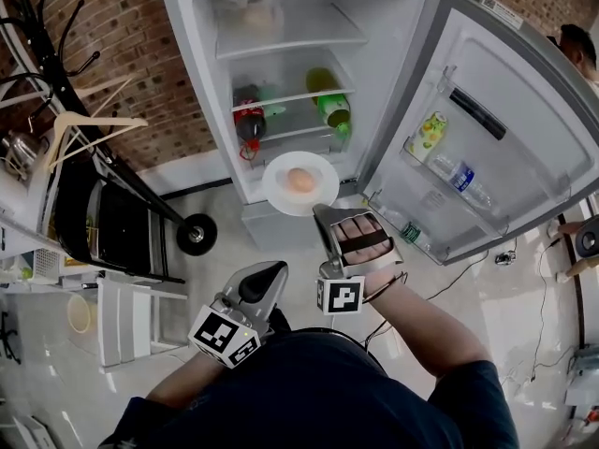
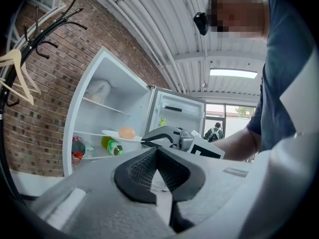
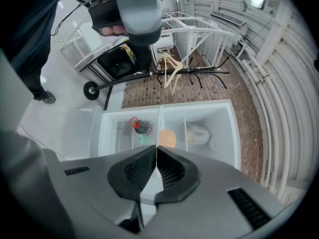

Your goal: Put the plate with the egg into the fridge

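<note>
Where the fridge (image 1: pixel 198 92) stands open, right gripper (image 1: pixel 326 210) clamped on near rim of plate (image 1: pixel 277 183), egg (image 1: pixel 300 181) on it. Plate level, in the air just before the fridge's lower part, not yet inside. Cola bottle (image 1: pixel 249 120) and green bottle (image 1: pixel 329 107) on shelf (image 1: pixel 292 136) behind. Left gripper (image 1: pixel 273 269) low by the body, jaws together, nothing between.

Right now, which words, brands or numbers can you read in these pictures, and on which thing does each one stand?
No text can be read anywhere.
Red bottle, label: too blurred.
Green bottle, label: too blurred.
Yellow bottle in the fridge door, label: too small.
Water bottle, blue label: too small.
Sticker on the door's top edge: too small.
Marker cubes: black and white patterns, no letters.
</note>
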